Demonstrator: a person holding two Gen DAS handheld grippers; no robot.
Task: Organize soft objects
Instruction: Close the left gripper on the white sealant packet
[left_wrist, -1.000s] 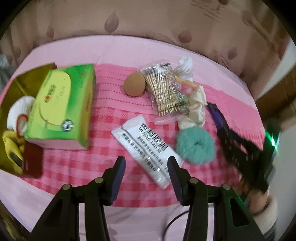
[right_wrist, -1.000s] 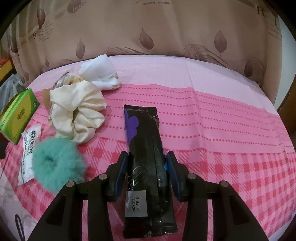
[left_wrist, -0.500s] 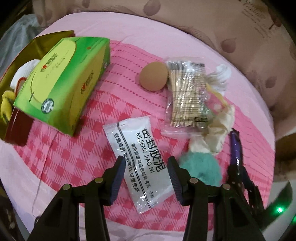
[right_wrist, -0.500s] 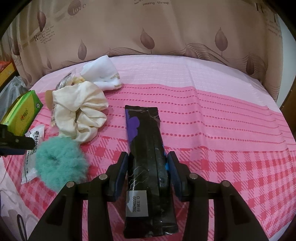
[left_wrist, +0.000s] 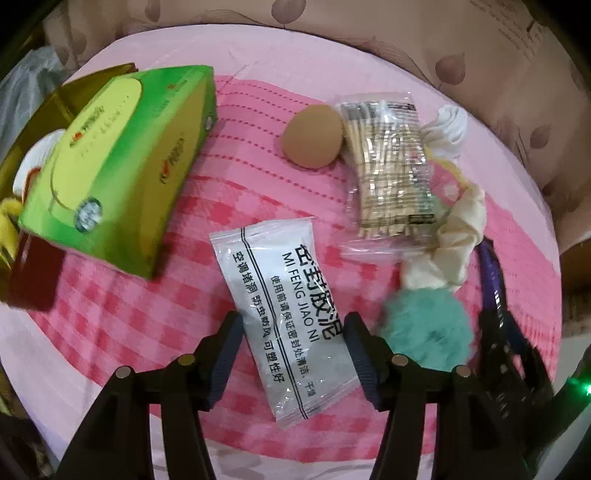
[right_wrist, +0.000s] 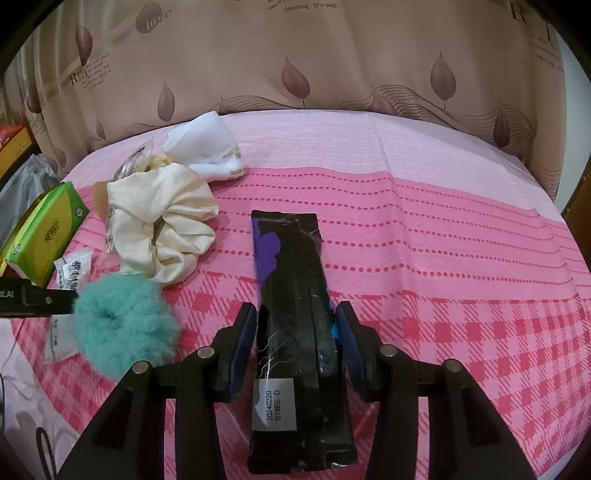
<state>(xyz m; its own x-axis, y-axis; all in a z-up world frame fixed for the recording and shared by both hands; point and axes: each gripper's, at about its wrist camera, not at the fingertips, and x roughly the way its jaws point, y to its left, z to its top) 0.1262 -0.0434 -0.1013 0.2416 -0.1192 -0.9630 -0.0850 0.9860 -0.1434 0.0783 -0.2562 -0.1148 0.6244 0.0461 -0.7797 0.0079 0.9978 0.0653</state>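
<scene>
Straddling the flat silver-white plastic sachet printed with black characters (left_wrist: 286, 314), I want my left gripper (left_wrist: 291, 328) centred over its lower half before I squeeze, because a slippery pouch like this probably skids out if I pinch only an edge. The sachet lies flat on the pink checked cloth (left_wrist: 110, 325), between the green cardboard tissue box (left_wrist: 114, 166) and the fluffy teal scrunchie (left_wrist: 424, 328), which sits just beside my right-hand finger; I judge I should keep that finger clear of the fur so I lift one item only. The jaws are opening now and stand wide, with the sachet between them but no pad pressing on it that I can see. My right gripper (right_wrist: 295, 332) is set narrower around the long black foil packet with a purple patch (right_wrist: 295, 314); its pads sit against the packet's sides, so I read that as a hold, with the packet's far end resting on the cloth.
</scene>
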